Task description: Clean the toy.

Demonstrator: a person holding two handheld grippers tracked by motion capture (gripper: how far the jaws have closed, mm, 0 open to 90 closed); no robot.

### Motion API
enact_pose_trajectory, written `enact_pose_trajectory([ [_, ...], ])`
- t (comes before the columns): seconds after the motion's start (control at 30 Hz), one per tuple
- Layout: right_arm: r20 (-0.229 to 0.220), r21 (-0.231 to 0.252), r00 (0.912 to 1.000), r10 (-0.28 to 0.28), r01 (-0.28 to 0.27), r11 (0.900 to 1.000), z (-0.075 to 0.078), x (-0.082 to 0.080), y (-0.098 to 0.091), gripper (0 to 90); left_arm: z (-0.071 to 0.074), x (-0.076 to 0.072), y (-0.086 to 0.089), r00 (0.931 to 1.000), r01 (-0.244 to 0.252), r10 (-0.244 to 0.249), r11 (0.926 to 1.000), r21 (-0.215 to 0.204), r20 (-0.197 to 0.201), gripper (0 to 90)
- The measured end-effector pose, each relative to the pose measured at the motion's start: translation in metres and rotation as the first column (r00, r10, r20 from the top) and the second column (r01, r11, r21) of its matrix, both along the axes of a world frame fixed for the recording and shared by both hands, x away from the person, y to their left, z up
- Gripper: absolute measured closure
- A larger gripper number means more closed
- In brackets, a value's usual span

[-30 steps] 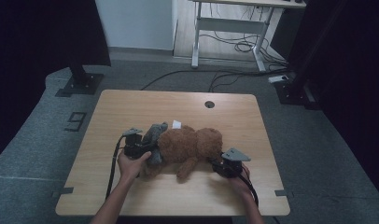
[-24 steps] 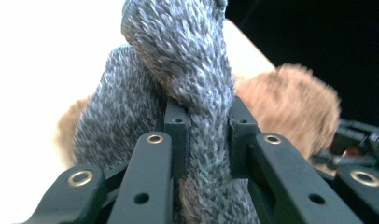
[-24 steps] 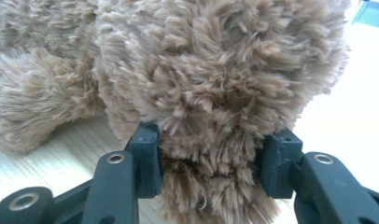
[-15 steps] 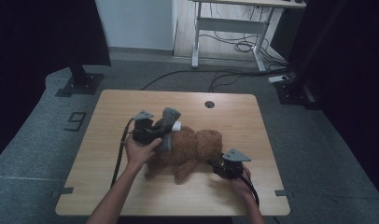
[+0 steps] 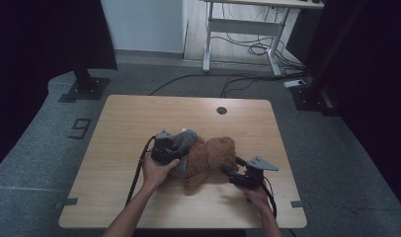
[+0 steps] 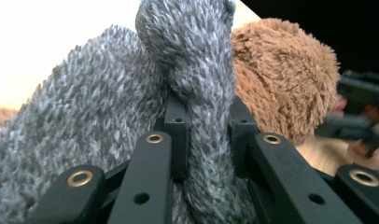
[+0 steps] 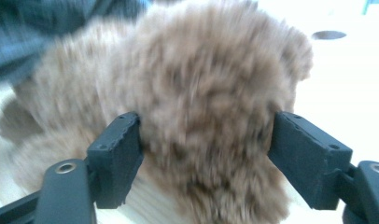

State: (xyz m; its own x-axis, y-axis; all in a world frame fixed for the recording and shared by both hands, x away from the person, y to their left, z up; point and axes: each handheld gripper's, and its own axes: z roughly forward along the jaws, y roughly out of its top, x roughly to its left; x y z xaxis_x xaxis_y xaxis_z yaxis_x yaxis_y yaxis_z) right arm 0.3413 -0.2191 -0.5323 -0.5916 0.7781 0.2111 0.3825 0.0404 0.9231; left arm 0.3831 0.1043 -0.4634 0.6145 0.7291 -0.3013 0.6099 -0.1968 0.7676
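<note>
Grey knitted fabric (image 6: 197, 93) is pinched tight between the pads of the left hand-held gripper (image 6: 207, 135), a fold of it running up between the two black jaws; in the high view this left hand-held gripper (image 5: 168, 148) sits at the near-left end of the brown teddy bear (image 5: 211, 160), with the grey garment (image 5: 182, 143) bunched directly under and just beyond its tip. Past that fold, in the left gripper view, the bear's brown plush (image 6: 285, 79) rises to the right of the jaws, touching the grey knit.

The right hand-held gripper (image 7: 204, 154) has just been opening its jaws; they stand apart on either side of a rounded part of the teddy bear (image 7: 201, 107), the plush between them, the left pad at the edge of the fur and the right pad just beside it, no longer squeezing. In the high view the right hand-held gripper (image 5: 238, 175) lies at the bear's right end, pointing toward it.

The bear lies on the wooden desk (image 5: 139, 118), between the two hand-held grippers. Beyond both, near the desk's far edge, is a round cable hole (image 5: 221, 110).
</note>
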Motion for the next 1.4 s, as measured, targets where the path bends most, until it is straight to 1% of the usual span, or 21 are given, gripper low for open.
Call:
enact_pose_trajectory([
  [0.03, 0.004, 0.024, 1.0, -0.006, 0.006, 0.9997, 0.004, 0.0, -0.001, 23.4, -0.001, -0.002, 0.0, 1.0, 0.002, -0.002, 1.0, -0.007, -0.001, 75.2],
  [0.07, 0.006, 0.031, 0.9999, -0.012, 0.012, 0.9995, 0.006, -0.001, -0.002, 22.7, -0.003, -0.004, 0.001, 1.0, 0.003, -0.003, 0.9999, -0.015, 0.0, 75.3],
  [0.23, 0.032, 0.025, 0.9989, -0.033, 0.033, 0.9991, 0.02, 0.002, 0.0, 17.7, -0.011, -0.016, 0.004, 0.9998, 0.017, -0.016, 0.9984, -0.054, 0.008, 76.0],
  [0.33, 0.022, 0.026, 0.9989, -0.042, 0.042, 0.9988, 0.027, 0.008, 0.001, 14.6, -0.015, -0.026, 0.002, 0.9993, 0.023, -0.022, 0.998, -0.058, 0.03, 76.3],
  [0.47, -0.034, -0.009, 0.9992, -0.019, 0.018, 0.9998, 0.031, 0.019, 0.009, 11.5, -0.017, -0.036, 0.0, 0.998, 0.033, -0.031, 0.9981, -0.052, 0.055, 76.4],
  [0.53, -0.064, -0.028, 0.9979, 0.007, -0.009, 0.9996, 0.026, 0.021, 0.013, 9.4, -0.019, -0.04, 0.0, 0.9977, 0.041, -0.037, 0.9975, -0.059, 0.057, 76.4],
  [0.67, -0.102, -0.069, 0.9947, 0.017, -0.024, 0.9973, 0.015, 0.02, 0.018, 5.0, -0.022, -0.047, 0.001, 0.9966, 0.054, -0.05, 0.9966, -0.063, 0.066, 76.5],
  [0.77, -0.153, -0.084, 0.9879, 0.024, -0.037, 0.9958, 0.009, 0.02, 0.019, 4.5, -0.022, -0.05, 0.001, 0.9962, 0.062, -0.058, 0.9958, -0.067, 0.066, 76.4],
  [0.8, -0.152, -0.087, 0.9879, 0.027, -0.041, 0.9954, 0.008, 0.02, 0.019, 6.2, -0.022, -0.052, 0.001, 0.9961, 0.063, -0.058, 0.9957, -0.069, 0.066, 76.4],
  [0.87, -0.144, -0.083, 0.9886, 0.044, -0.056, 0.995, 0.007, 0.019, 0.018, 14.9, -0.022, -0.053, 0.002, 0.9966, 0.06, -0.055, 0.995, -0.08, 0.061, 76.4],
  [0.93, -0.118, -0.089, 0.9911, 0.061, -0.072, 0.9934, 0.006, 0.014, 0.019, 27.2, -0.019, -0.054, 0.002, 0.9974, 0.052, -0.048, 0.9946, -0.09, 0.054, 76.2],
  [0.97, -0.105, -0.1, 0.9922, 0.066, -0.077, 0.992, 0.006, 0.011, 0.02, 30.7, -0.015, -0.054, 0.001, 0.9975, 0.049, -0.044, 0.9949, -0.089, 0.055, 76.2],
  [1.03, -0.086, -0.136, 0.9939, 0.069, -0.08, 0.9875, 0.006, 0.007, 0.022, 34.1, -0.006, -0.053, -0.002, 0.9967, 0.042, -0.037, 0.9968, -0.067, 0.072, 76.1],
  [1.07, -0.083, -0.144, 0.9945, 0.063, -0.075, 0.9867, 0.007, 0.005, 0.022, 34.9, 0.001, -0.052, -0.007, 0.9949, 0.037, -0.033, 0.9984, -0.041, 0.095, 76.1],
  [1.1, -0.079, -0.151, 0.9953, 0.056, -0.067, 0.9862, 0.007, 0.003, 0.023, 35.7, 0.005, -0.05, -0.01, 0.9938, 0.032, -0.029, 0.999, -0.032, 0.108, 76.1],
  [1.13, -0.075, -0.154, 0.9958, 0.052, -0.063, 0.986, 0.007, 0.002, 0.023, 35.9, 0.012, -0.047, -0.016, 0.9919, 0.031, -0.027, 0.9992, -0.024, 0.124, 76.1],
  [1.23, -0.063, -0.151, 0.997, 0.044, -0.053, 0.9871, 0.005, 0.0, 0.023, 36.1, 0.027, -0.037, -0.036, 0.9892, 0.04, -0.037, 0.9991, -0.014, 0.142, 76.1],
  [1.3, -0.059, -0.143, 0.9977, 0.035, -0.043, 0.9888, 0.004, 0.0, 0.024, 36.1, 0.034, -0.029, -0.056, 0.9872, 0.065, -0.065, 0.9979, -0.001, 0.146, 76.0],
  [1.33, -0.055, -0.144, 0.998, 0.032, -0.04, 0.9887, 0.004, -0.001, 0.024, 36.1, 0.038, -0.026, -0.071, 0.9858, 0.088, -0.088, 0.9961, 0.008, 0.143, 75.9],
  [1.37, -0.048, -0.146, 0.9984, 0.028, -0.035, 0.9887, 0.004, -0.002, 0.024, 36.1, 0.039, -0.024, -0.079, 0.985, 0.099, -0.099, 0.9951, 0.008, 0.141, 75.9],
  [1.4, -0.045, -0.145, 0.9987, 0.026, -0.032, 0.9888, 0.003, -0.002, 0.024, 36.2, 0.04, -0.021, -0.094, 0.9832, 0.118, -0.12, 0.9928, 0.019, 0.137, 75.8],
])
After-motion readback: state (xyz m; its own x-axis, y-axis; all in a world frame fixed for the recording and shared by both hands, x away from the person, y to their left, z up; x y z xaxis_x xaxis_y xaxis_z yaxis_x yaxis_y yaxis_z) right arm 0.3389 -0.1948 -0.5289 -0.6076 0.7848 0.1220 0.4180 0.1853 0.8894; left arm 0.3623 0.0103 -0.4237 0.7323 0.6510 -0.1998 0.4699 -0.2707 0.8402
